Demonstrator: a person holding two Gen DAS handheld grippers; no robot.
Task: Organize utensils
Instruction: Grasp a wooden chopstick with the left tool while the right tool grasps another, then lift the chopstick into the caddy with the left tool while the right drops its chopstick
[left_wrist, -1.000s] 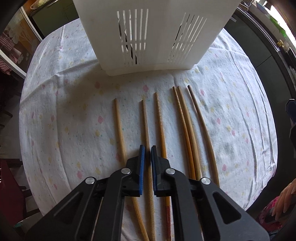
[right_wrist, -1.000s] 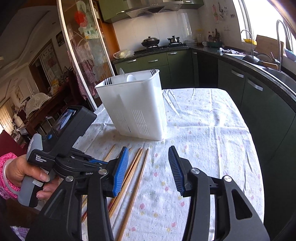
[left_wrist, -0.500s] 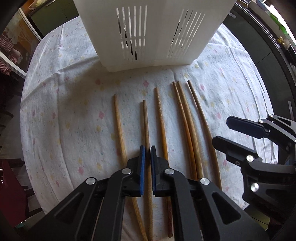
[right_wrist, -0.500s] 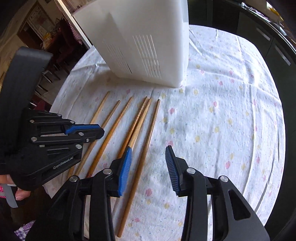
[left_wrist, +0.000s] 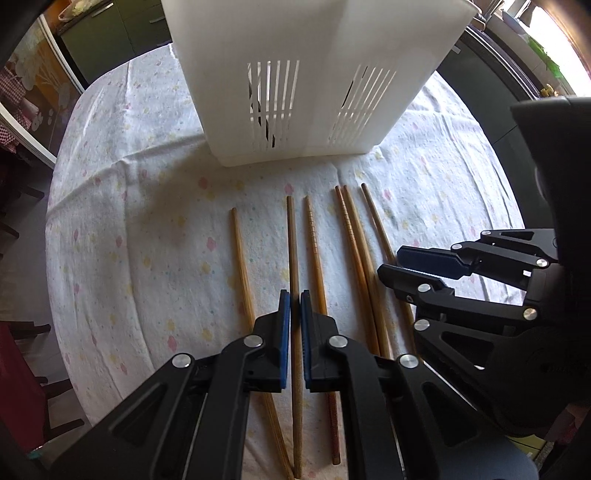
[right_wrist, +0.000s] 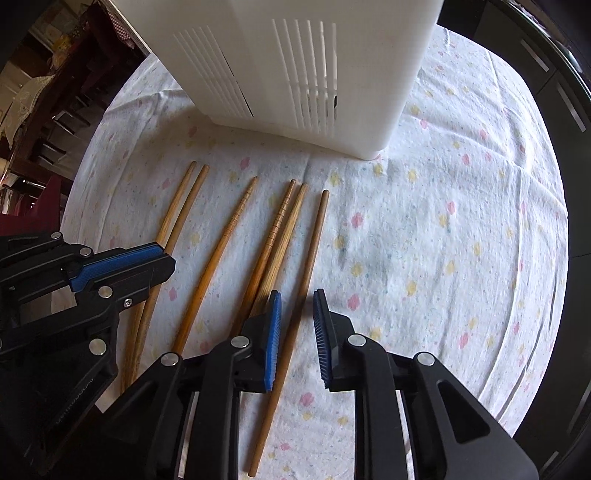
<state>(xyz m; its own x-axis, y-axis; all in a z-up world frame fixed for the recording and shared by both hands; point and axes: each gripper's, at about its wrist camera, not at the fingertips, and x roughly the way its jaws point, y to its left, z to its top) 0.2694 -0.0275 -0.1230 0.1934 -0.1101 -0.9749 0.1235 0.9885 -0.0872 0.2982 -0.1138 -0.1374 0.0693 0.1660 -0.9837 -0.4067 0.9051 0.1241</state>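
Six wooden chopsticks lie side by side on the bench (left_wrist: 122, 236), which is covered with a white cloth dotted with pink and yellow flowers. Their far tips point toward a white slotted utensil caddy (left_wrist: 306, 74) that stands at the far edge of the bench, near the middle; the chopsticks stop short of its base and do not touch it.

The left tongs (left_wrist: 294, 299) point steeply down over the near part of the row, and their blue pads are clamped on the second chopstick from the left (left_wrist: 291, 236), which runs up between them. The leftmost chopstick (left_wrist: 240, 258) lies apart on one side and the ringed chopstick (left_wrist: 314, 243) just beside on the other. Two more chopsticks lie touching as a pair (left_wrist: 354, 236) further right.

The right tongs (right_wrist: 297, 310) point straight down over the right end of the row. Their jaws are closing, with the rightmost chopstick (right_wrist: 314, 240) lying on the cloth between the blue pads; a gap shows on each side of it, so the pads are not yet pressing on it. In the left wrist view the right tongs cover the near half of that chopstick. To the right of it the cloth is bare up to the right edge of the bench.
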